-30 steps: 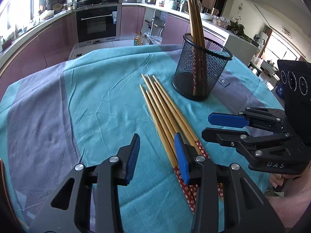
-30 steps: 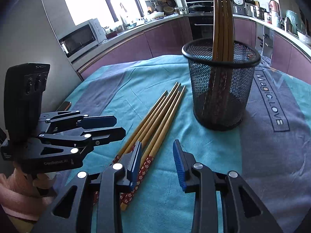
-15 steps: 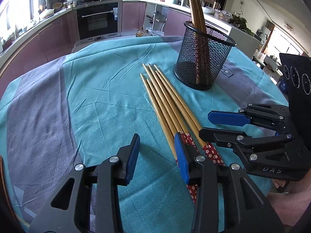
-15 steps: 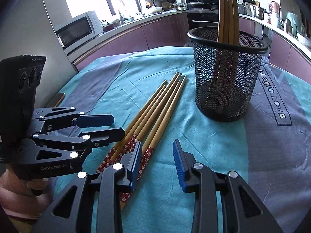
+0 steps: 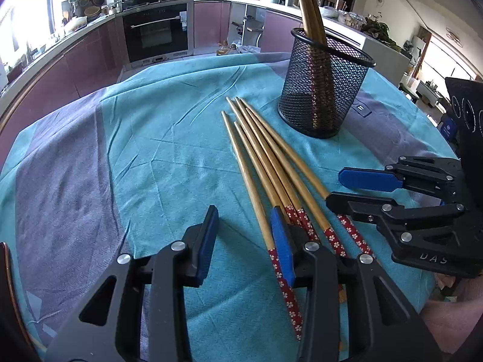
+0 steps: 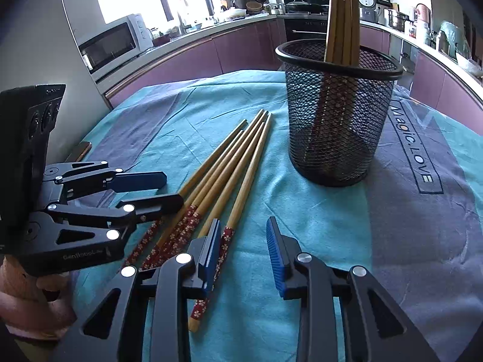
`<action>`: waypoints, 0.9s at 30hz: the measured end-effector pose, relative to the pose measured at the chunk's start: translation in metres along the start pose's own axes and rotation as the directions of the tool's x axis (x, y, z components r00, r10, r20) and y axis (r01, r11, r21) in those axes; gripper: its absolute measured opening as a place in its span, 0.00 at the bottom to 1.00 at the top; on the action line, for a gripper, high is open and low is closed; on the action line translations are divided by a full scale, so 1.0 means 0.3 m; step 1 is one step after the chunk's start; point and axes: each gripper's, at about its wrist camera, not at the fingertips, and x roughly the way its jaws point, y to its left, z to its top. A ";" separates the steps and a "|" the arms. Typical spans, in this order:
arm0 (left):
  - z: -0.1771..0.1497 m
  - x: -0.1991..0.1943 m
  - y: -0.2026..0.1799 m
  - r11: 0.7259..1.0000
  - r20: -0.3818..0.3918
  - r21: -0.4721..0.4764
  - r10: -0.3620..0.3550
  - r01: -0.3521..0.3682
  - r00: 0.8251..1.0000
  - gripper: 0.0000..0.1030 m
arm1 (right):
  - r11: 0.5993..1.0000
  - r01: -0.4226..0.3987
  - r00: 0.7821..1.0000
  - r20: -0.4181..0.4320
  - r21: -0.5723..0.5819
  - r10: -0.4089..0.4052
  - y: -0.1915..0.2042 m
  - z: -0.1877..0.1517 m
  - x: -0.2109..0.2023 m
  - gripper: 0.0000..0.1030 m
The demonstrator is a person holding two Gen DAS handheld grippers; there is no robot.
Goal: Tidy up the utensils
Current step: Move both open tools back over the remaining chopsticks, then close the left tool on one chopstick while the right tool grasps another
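Note:
Several wooden chopsticks (image 5: 265, 163) with red flowered ends lie side by side on the teal cloth, also in the right wrist view (image 6: 229, 169). A black mesh cup (image 5: 323, 90) behind them holds several upright chopsticks; it also shows in the right wrist view (image 6: 335, 114). My left gripper (image 5: 244, 229) is open and empty, just left of the chopsticks' red ends; it appears in the right wrist view (image 6: 169, 187). My right gripper (image 6: 243, 241) is open and empty, just right of the red ends; it appears in the left wrist view (image 5: 335, 190).
The round table (image 5: 75, 166) carries a teal and grey cloth with "Magic.LOVE" printed (image 6: 413, 147) right of the cup. Kitchen counters, an oven (image 5: 157, 30) and a microwave (image 6: 114, 42) stand beyond the table's far edge.
Both grippers have drawn back toward the near edge and lowered. The chopsticks' red ends now show in full. Both stay open and the chopsticks have not moved.

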 end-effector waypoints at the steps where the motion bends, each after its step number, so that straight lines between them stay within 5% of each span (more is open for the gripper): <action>1: 0.002 0.001 0.002 1.000 -0.002 -0.003 -0.002 0.002 1.000 0.35 | 1.000 0.006 1.000 -0.002 -0.003 -0.006 0.001 0.003 0.001 0.28; 11: 0.063 0.043 0.020 1.000 -0.017 -0.001 0.005 -0.005 1.000 0.33 | 0.998 0.047 0.999 -0.008 -0.038 -0.048 0.019 0.079 0.072 0.22; 22: 0.098 0.076 0.034 0.999 -0.018 -0.041 0.023 -0.024 1.000 0.10 | 0.999 0.029 1.000 0.010 0.043 -0.030 -0.021 0.100 0.090 0.07; 27: 0.093 0.060 0.049 0.996 0.001 -0.085 0.020 -0.020 1.000 0.08 | 0.996 0.027 0.999 0.040 0.080 -0.030 -0.050 0.084 0.055 0.05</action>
